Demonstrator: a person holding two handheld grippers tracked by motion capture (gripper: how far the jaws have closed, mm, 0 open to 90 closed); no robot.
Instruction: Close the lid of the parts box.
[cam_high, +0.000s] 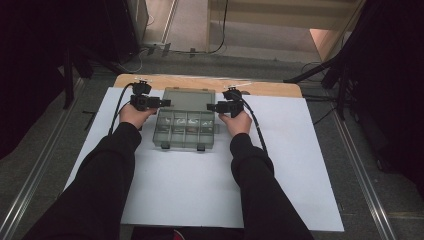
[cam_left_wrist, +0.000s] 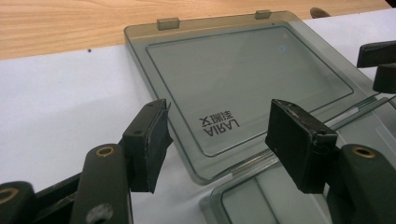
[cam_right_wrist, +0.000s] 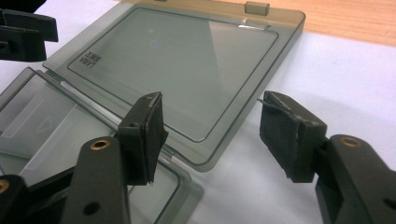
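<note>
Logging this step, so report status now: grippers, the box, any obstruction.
Left gripper and right gripper open, each straddling a lid corner. Organizer box open, lid flat on white sheet. Nothing in the way.

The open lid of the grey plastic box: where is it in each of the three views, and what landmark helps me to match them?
High view: the lid lies flat behind the compartments, at the centre.
Left gripper view: it fills the upper middle, beyond the open jaws.
Right gripper view: it spans the upper centre, beyond the open jaws.
Shared landmark: the two latch tabs on the lid's far edge, by the wooden board.
</note>
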